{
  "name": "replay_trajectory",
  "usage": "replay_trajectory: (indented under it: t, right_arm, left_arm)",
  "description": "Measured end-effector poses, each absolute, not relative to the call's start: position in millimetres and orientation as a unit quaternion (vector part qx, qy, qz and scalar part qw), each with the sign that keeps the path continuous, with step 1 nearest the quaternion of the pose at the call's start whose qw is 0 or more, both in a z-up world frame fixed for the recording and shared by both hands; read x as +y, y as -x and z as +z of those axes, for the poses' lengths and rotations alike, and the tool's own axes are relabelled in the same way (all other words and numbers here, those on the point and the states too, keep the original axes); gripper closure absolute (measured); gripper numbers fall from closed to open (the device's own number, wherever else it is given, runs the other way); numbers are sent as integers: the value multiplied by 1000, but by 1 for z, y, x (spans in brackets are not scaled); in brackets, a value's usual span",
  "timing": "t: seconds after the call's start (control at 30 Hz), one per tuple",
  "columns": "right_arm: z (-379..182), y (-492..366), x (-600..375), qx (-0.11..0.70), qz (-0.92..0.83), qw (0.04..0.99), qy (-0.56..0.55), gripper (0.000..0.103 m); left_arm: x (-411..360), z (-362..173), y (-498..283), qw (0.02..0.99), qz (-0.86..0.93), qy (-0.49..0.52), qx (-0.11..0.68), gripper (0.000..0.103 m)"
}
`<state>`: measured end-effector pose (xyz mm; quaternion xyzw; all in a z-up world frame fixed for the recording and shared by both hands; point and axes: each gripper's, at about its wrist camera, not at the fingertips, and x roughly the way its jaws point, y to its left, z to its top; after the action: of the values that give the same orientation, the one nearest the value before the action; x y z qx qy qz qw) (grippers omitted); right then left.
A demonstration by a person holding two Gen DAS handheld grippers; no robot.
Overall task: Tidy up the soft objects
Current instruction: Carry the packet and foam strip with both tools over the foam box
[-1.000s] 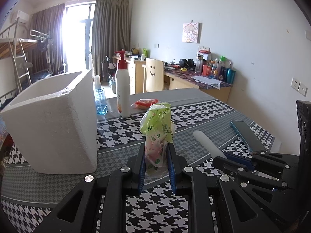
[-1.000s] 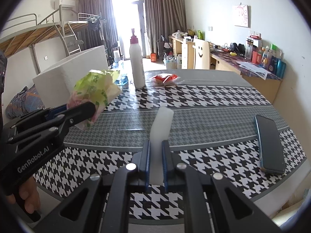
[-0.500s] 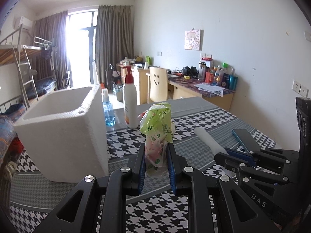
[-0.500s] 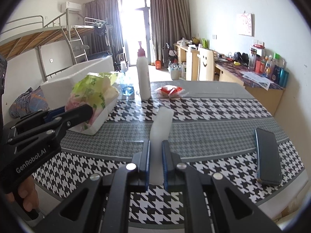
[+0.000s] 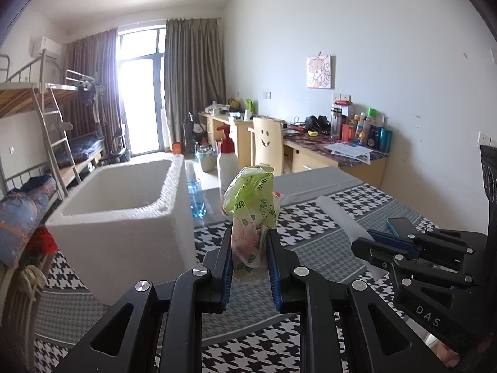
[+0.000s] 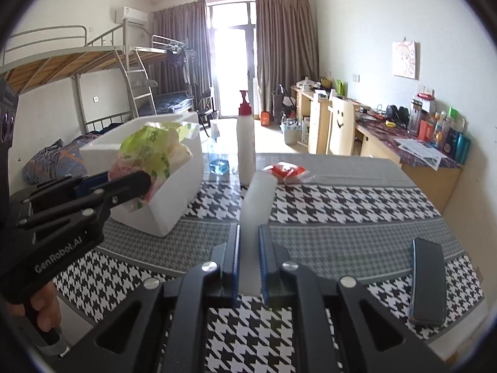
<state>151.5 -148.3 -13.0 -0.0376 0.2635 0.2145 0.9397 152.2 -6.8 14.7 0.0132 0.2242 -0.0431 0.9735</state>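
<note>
Softness is guiding us: left gripper (image 5: 250, 261) is pinching the light, crinkly tissue pack (image 5: 251, 214) low; right gripper (image 6: 248, 259) is clamping the squashy white foam roll (image 6: 257, 205) at frame centre.

The green packet (image 5: 250, 205) hides the lower body of the red-capped bottle (image 5: 226, 161) at twelve o'clock. The foam box (image 6: 174, 192) covers most of the blue bottle (image 6: 219, 163). Packet print is perhaps Chinese, too small to read. The phone (image 5: 400, 225) is half hidden at three o'clock.

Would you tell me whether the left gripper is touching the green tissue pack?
Touching. In the left wrist view the left gripper has both blue pads pressed against the green tissue pack, squeezing its lower half.
</note>
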Motion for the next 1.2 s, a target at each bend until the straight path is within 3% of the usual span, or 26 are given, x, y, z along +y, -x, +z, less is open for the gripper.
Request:
replay_trajectory:
  t: [1.2]
  right_arm:
    - [37, -189, -105, 229, 267, 935, 44, 89]
  left_arm:
    - [39, 57, -181, 983, 14, -15, 184, 82]
